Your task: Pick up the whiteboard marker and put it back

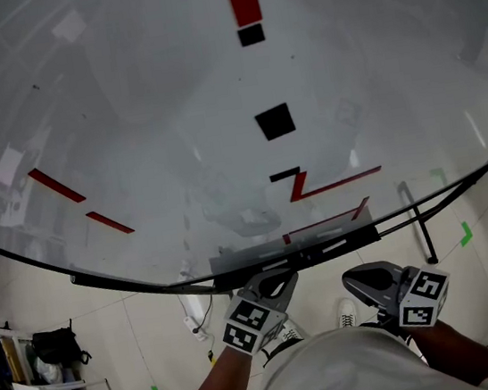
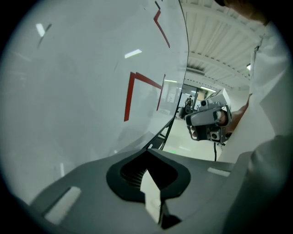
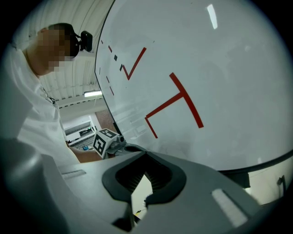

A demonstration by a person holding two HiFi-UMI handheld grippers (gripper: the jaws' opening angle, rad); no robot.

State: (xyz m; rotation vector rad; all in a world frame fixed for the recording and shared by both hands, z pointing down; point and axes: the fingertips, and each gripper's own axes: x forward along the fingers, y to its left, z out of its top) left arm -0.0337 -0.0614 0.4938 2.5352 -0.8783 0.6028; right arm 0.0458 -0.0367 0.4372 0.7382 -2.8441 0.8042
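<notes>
Left claw (image 1: 275, 282) and right claw (image 1: 365, 279), both closed, near the red-marked whiteboard (image 1: 151, 112).

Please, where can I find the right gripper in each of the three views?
Head view: the grey right gripper with a black-and-white marker cube is at the bottom, right of centre, below the board's lower edge.
Left gripper view: it is right of centre, beside the board's edge.
Right gripper view: it fills the bottom, shut and empty.
Shared landmark: the white whiteboard with red lines.
</notes>
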